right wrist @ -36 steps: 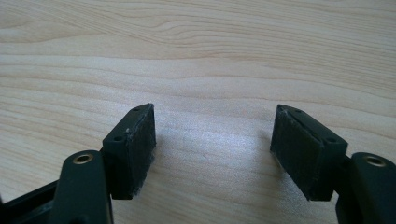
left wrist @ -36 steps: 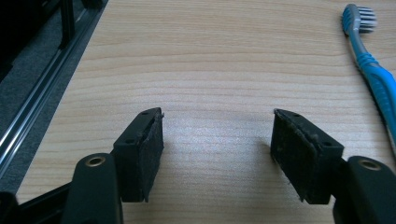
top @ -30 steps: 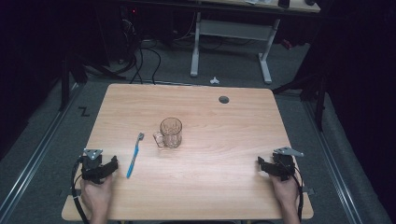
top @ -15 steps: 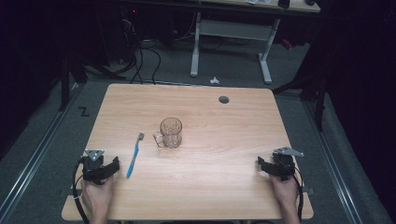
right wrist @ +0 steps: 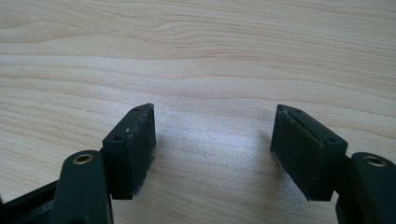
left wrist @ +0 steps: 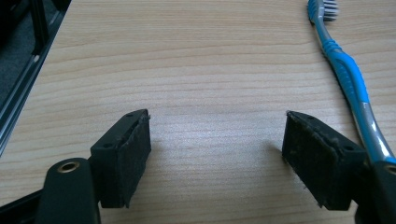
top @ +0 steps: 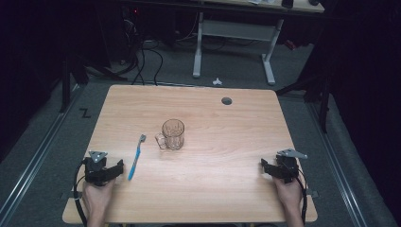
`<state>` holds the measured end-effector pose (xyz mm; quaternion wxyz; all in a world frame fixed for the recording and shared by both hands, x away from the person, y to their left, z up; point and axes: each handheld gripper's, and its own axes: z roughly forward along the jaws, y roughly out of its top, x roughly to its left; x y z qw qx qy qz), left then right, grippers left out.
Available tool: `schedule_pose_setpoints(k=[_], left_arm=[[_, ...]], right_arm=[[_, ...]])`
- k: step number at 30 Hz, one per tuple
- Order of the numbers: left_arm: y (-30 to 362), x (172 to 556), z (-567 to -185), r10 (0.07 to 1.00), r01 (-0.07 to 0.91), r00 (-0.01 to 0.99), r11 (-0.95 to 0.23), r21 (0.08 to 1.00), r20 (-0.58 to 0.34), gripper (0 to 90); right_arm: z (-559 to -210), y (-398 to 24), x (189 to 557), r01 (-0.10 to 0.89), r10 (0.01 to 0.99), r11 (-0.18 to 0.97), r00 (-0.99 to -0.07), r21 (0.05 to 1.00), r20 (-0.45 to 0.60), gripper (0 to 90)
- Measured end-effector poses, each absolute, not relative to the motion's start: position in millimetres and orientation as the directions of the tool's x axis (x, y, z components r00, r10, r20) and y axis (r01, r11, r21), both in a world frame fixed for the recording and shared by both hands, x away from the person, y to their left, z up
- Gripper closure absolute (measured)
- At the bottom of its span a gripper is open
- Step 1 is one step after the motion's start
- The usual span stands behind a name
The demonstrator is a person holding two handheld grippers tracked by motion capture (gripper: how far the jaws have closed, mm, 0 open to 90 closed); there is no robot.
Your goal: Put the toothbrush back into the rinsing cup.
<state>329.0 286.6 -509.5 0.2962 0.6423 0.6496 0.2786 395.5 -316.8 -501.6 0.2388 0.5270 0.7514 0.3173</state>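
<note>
A blue toothbrush [top: 136, 156] lies on the wooden table [top: 213, 127], bristles pointing away from me. A clear glass mug [top: 172, 134] stands upright just right of it, handle to the left. My left gripper [top: 118, 169] rests near the table's front left corner, a little left of the toothbrush handle. Its jaws have just been opening and stand wide, with bare wood between them; the left gripper view has the toothbrush [left wrist: 348, 74] just outside the right-hand jaw. My right gripper [top: 265, 166] rests near the front right corner, open, with bare wood between its fingers [right wrist: 133, 149].
A dark round hole [top: 226, 100] sits in the table near its far right edge. Beyond the table are a white desk frame [top: 231, 38], cables [top: 142, 52] on the grey floor and dark surroundings.
</note>
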Motion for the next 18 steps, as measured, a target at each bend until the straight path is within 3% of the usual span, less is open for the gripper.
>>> schedule_pose_setpoints(k=[18], left_arm=[[290.4,312.8,-495.8,0.999,0.654,0.030,0.012,0.756,-0.042,32.0]], right_arm=[[-501.6,-316.8,395.5,0.640,0.944,0.242,-0.330,0.729,-0.023,31.0]])
